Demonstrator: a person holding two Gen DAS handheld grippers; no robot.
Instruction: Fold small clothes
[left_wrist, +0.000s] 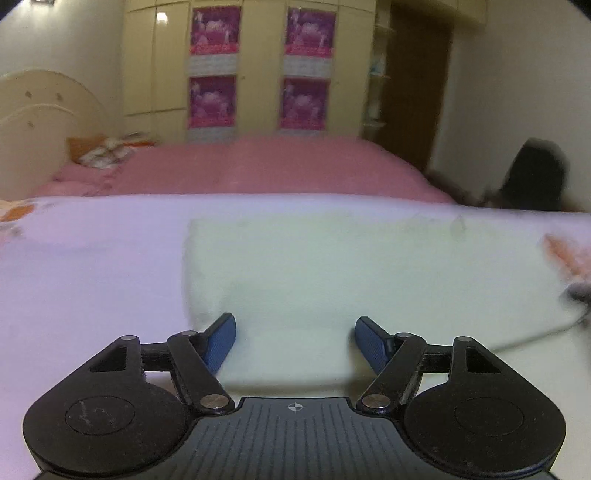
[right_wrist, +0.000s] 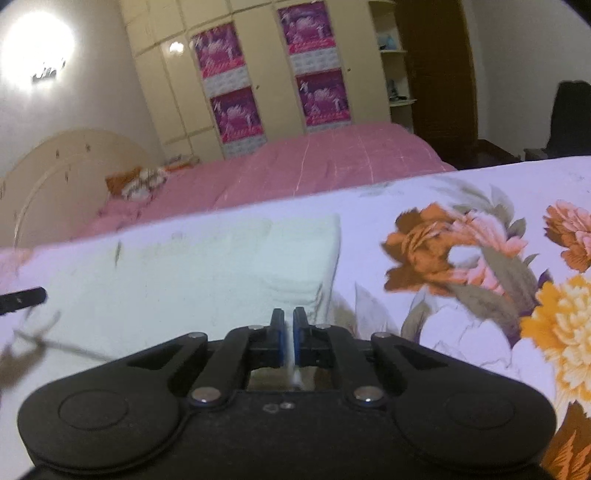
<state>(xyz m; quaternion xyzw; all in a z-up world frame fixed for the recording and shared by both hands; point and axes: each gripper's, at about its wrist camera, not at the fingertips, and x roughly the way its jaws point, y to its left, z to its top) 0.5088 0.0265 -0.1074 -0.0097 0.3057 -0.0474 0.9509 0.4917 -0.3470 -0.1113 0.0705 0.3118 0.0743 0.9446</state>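
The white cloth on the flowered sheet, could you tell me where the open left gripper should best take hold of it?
Probably the white cloth's near-left corner, approached from its near edge: the left gripper already straddles that edge, and the corner looks raised.

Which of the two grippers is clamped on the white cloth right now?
The right gripper: its jaws are shut, pinching the near edge of the white cloth. The left gripper stands open over it, pads apart.

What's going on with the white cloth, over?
Left gripper open over white cloth. Right gripper shut on its edge. Cloth partly folded on flowered sheet. Nothing in the way.
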